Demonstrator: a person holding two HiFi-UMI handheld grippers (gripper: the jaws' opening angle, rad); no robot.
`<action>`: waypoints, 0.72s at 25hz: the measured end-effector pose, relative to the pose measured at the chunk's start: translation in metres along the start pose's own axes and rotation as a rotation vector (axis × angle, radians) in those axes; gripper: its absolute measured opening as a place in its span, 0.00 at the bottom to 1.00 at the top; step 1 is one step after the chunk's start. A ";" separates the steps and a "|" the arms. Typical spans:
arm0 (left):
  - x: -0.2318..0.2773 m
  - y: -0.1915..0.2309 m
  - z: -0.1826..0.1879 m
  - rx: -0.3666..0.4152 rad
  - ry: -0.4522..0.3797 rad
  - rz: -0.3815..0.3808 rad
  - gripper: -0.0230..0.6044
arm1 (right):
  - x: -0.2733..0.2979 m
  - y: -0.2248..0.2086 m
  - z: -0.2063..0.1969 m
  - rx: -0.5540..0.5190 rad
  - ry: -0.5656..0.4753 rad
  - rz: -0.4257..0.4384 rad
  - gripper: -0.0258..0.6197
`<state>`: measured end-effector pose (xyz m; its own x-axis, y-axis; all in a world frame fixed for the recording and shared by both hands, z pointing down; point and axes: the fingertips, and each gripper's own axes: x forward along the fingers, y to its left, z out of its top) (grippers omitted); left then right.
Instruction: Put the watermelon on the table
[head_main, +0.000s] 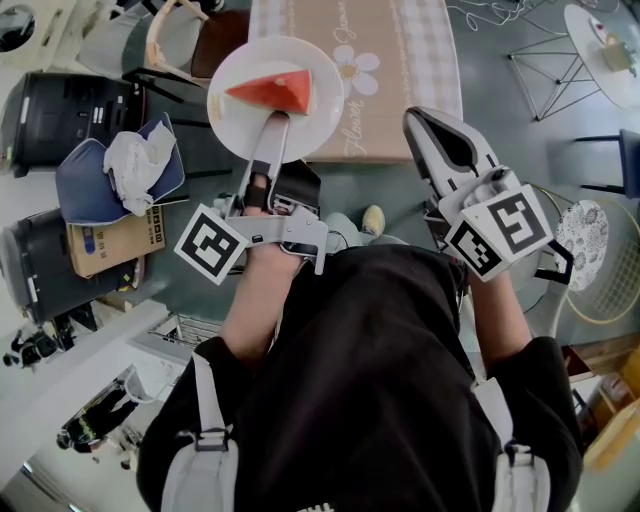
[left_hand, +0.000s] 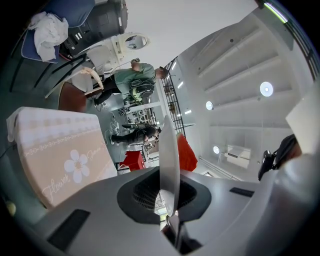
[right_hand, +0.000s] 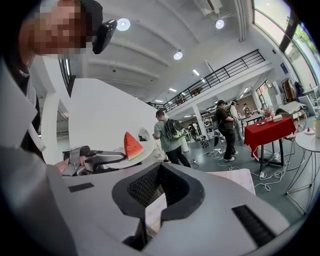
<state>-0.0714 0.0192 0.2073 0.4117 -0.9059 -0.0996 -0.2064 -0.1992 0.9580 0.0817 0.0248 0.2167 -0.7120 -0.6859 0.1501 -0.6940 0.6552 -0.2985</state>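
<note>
Head view: the left gripper (head_main: 272, 128), jaws clamped on a white plate (head_main: 235, 110) carrying the watermelon (head_main: 272, 90), holds it at 12 o'clock by the table's (head_main: 400, 60) near corner. Left gripper view: plate rim edge-on between the jaws. Right gripper view: the right gripper (right_hand: 157, 200) has its jaws pressed together, empty

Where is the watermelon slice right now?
In the head view, the watermelon slice lies on the white plate clamped by the left gripper, at the near left corner of the flower-print table.
</note>
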 end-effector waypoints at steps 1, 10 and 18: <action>0.000 0.000 -0.001 -0.002 0.003 -0.001 0.07 | -0.001 0.000 0.000 0.000 -0.002 -0.001 0.06; -0.009 -0.005 -0.006 -0.019 0.015 -0.010 0.07 | -0.002 0.011 0.001 -0.011 -0.012 0.010 0.06; -0.018 -0.001 -0.003 -0.032 0.014 -0.010 0.07 | -0.001 0.018 -0.004 -0.013 -0.007 0.004 0.06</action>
<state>-0.0758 0.0366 0.2094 0.4258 -0.8986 -0.1061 -0.1736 -0.1962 0.9651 0.0698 0.0385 0.2153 -0.7141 -0.6855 0.1420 -0.6925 0.6621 -0.2865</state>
